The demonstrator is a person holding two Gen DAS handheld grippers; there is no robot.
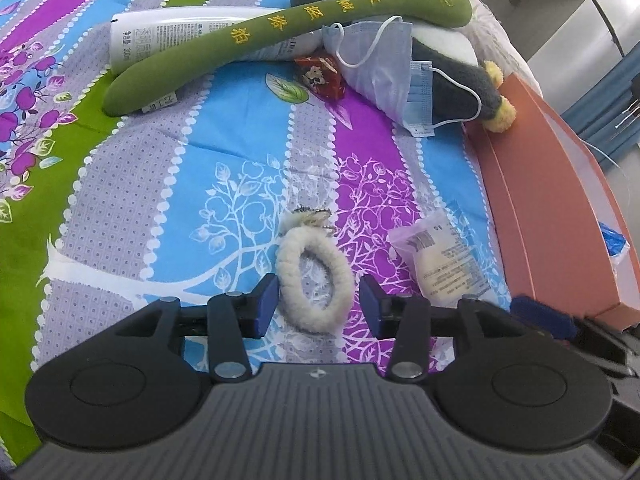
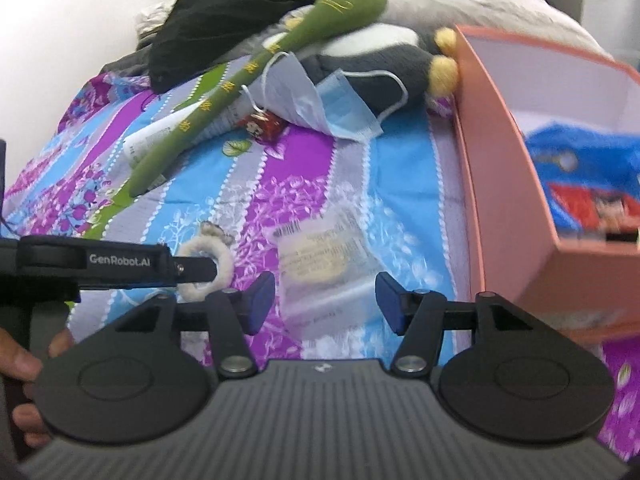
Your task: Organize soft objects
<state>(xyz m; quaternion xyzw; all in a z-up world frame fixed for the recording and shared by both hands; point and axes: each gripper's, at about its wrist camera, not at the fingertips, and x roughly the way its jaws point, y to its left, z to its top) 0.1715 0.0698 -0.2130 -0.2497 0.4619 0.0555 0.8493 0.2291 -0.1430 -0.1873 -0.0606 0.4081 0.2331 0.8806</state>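
Low in the left wrist view, the left gripper [image 1: 318,304] hung over the patterned bed sheet [image 1: 224,128] with its fingers parted around the fluffy white hair tie [image 1: 314,280], pads clear of it on both sides. And the right gripper [image 2: 325,300], bottom centre of the right wrist view, stood with fingers spread over the clear packet [image 2: 320,256], not pressing on it. Across the top of the frame lay the long green plush stick [image 1: 280,28], the face masks [image 1: 380,60] and the grey plush toy [image 1: 460,68]. At the right edge sat the pink box [image 2: 500,184], blue bag inside.
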